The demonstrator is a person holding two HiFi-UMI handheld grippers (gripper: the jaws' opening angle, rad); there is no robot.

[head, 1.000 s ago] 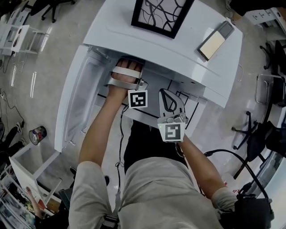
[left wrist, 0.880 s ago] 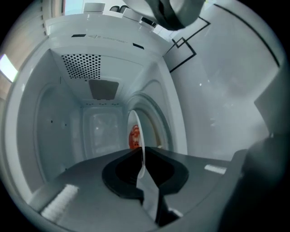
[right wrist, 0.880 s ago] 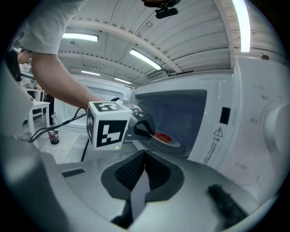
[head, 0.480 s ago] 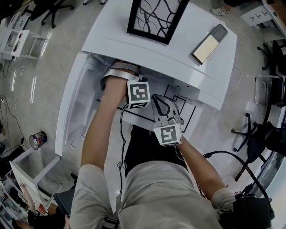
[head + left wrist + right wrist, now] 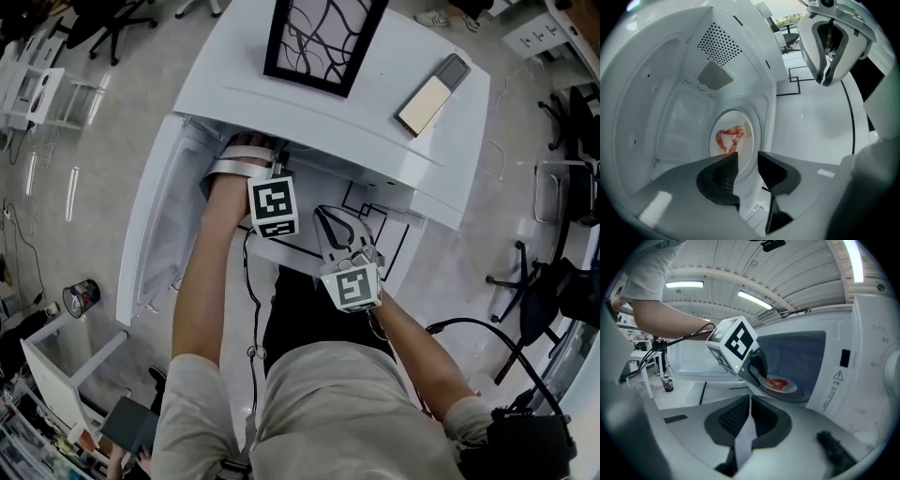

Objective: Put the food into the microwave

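Note:
A white plate (image 5: pixel 732 139) with red shrimp-like food (image 5: pixel 727 138) lies on the turntable inside the open white microwave (image 5: pixel 328 103). My left gripper (image 5: pixel 747 160) is inside the cavity, just short of the plate. Its jaws have just been opening and now stand open with nothing between them. In the head view only its marker cube (image 5: pixel 273 208) and the forearm show. In the right gripper view the plate (image 5: pixel 779 384) sits just beyond the left gripper (image 5: pixel 758 373). My right gripper (image 5: pixel 749 405) is shut and empty, and it hovers outside the microwave's mouth (image 5: pixel 330 220).
The microwave door (image 5: pixel 159 216) hangs open to the left. A framed picture (image 5: pixel 314 37) and a flat phone-like slab (image 5: pixel 429 94) lie on the microwave's top. Black tape lines (image 5: pixel 380 211) mark the white table. Office chairs (image 5: pixel 553 281) stand at the right, and a small bin (image 5: pixel 80 295) stands at the left.
The left gripper's marker cube has turned and shifted slightly left at the microwave's mouth. The right gripper has stayed almost still.

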